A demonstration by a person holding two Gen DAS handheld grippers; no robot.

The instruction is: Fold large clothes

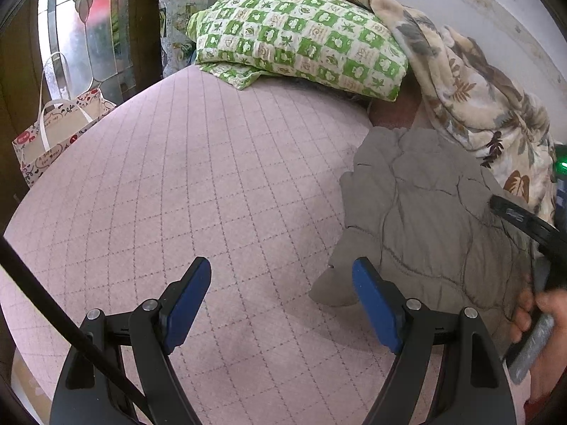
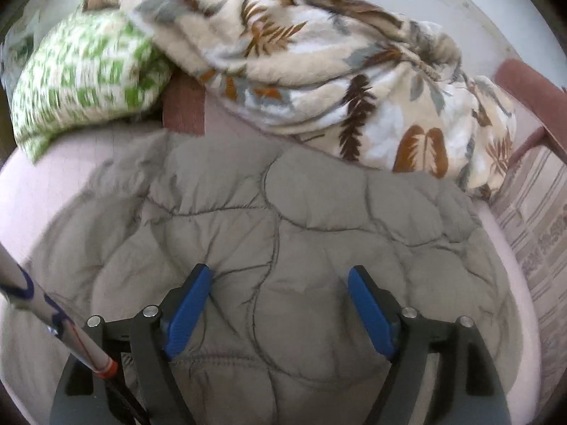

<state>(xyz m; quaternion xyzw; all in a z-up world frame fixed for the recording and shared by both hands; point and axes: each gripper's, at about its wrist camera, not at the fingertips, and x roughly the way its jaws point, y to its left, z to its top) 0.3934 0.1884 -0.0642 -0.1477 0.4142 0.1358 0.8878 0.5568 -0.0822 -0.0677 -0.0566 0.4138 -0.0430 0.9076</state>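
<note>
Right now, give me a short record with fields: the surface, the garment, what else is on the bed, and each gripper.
surface: pink quilted bed cover
garment: grey quilted jacket, lying crumpled on the bed
nearby: green checked pillow and leaf-print blanket behind the jacket
left gripper: open, over bare cover beside the jacket
right gripper: open, over the jacket, nothing clamped

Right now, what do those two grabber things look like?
Both match. The left gripper and right gripper each have two black curved plastic arms with silver round bolts and flat blue pads. A thin black cable crosses beside the left one; a white cable with blue marks and an orange band crosses beside the right.
</note>
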